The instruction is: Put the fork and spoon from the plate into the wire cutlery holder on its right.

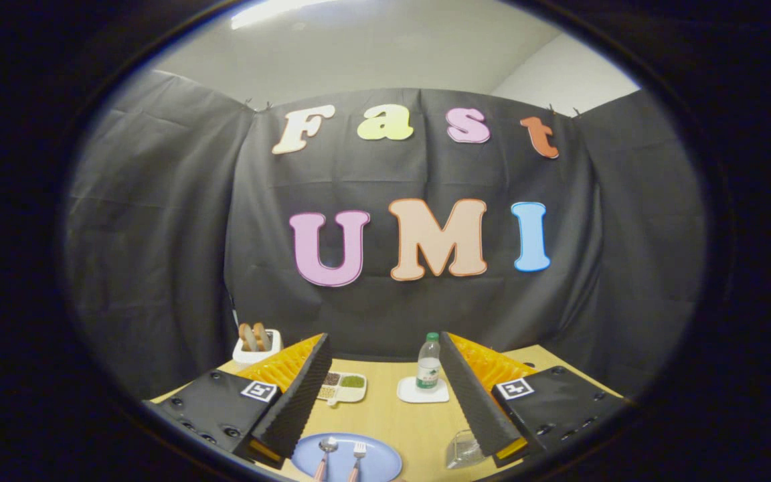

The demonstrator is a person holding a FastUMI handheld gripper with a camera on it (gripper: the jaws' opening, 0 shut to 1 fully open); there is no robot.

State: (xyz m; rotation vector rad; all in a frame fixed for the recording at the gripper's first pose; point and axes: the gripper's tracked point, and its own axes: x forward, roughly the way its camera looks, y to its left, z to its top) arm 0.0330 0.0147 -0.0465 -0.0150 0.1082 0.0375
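While the gripper hangs wide open above the wooden desk, holding nothing, one oval blue plate lies between its two ribbed fingers. On it rest one spoon and one fork, side by side. One wire holder stands right of the plate. Beyond stand one plastic bottle on a white square coaster and one divided tray.
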